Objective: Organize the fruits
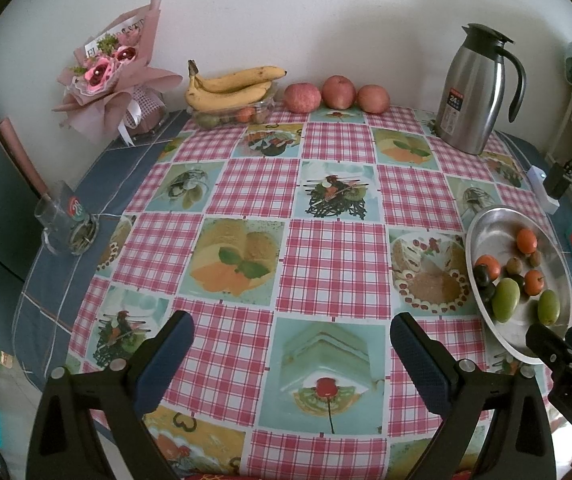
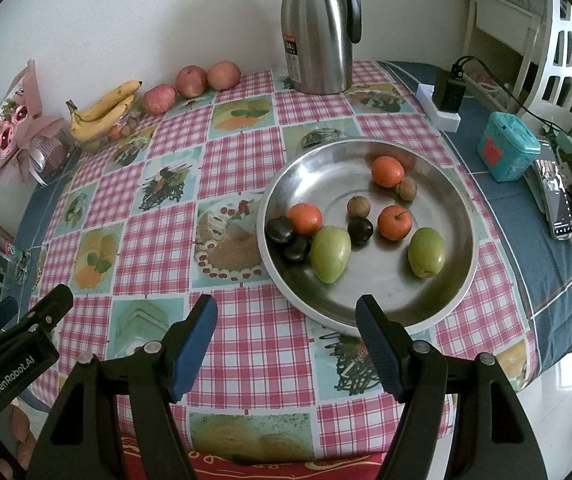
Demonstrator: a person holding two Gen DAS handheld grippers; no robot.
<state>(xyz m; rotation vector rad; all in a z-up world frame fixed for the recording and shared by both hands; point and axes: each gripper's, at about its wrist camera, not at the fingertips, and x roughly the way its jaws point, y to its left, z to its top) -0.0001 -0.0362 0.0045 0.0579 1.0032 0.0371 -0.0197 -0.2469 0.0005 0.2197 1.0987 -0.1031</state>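
A steel plate (image 2: 438, 288) holds small fruits: three oranges (image 2: 394, 222), two green fruits (image 2: 330, 254), dark plums (image 2: 280, 230) and brown round fruits (image 2: 358, 206). It also shows in the left wrist view (image 1: 490, 224). Bananas (image 1: 229, 88) lie on a clear tray (image 1: 263, 106) of small fruits at the back wall, with three red apples (image 1: 338, 92) beside them. My left gripper (image 1: 292, 334) is open and empty over the near table. My right gripper (image 2: 286, 318) is open and empty at the plate's near rim.
A steel thermos jug (image 2: 318, 28) stands at the back. A wrapped bouquet (image 1: 117, 76) and a glass mug (image 1: 65, 224) are at the left. A power strip with charger (image 2: 444, 98), a teal box (image 2: 506, 146) and a phone (image 2: 558, 200) lie at the right edge.
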